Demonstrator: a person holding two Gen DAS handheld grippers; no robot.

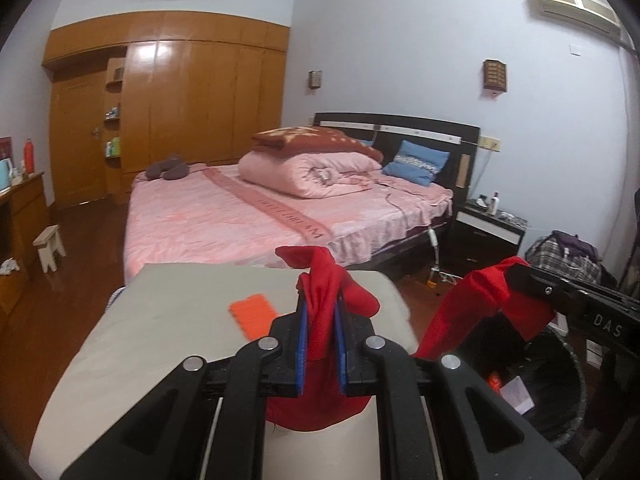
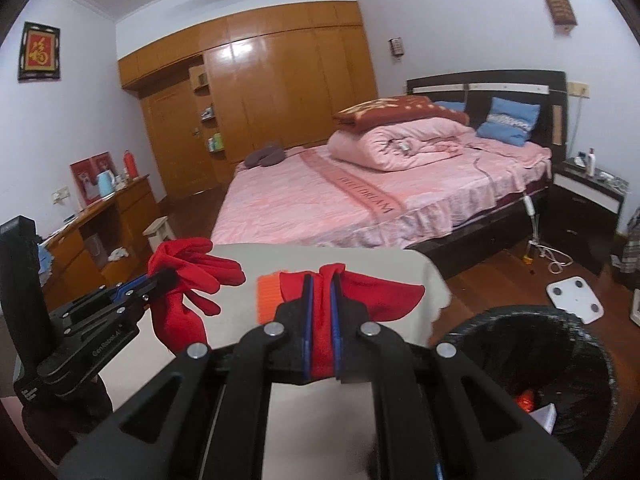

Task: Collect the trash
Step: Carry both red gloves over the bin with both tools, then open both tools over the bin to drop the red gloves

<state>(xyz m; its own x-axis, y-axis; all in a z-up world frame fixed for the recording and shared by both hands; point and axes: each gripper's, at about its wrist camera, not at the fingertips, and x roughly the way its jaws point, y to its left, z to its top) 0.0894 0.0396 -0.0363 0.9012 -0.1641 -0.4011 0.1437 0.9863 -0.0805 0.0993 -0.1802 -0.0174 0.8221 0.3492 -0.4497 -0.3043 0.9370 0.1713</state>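
At lower right of both frames the black trash bin (image 2: 560,392) gapes beside the right gripper (image 2: 320,320), nearer than the left gripper (image 1: 320,332), each clamped on what looks like red cloth (image 2: 384,292) above the table (image 1: 160,320).

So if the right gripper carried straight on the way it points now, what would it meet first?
Probably the flat orange card lying on the grey cloth-covered table just past the right gripper, whose jaws are shut on red fabric. Beyond the table is the pink bed; depth is uncertain.
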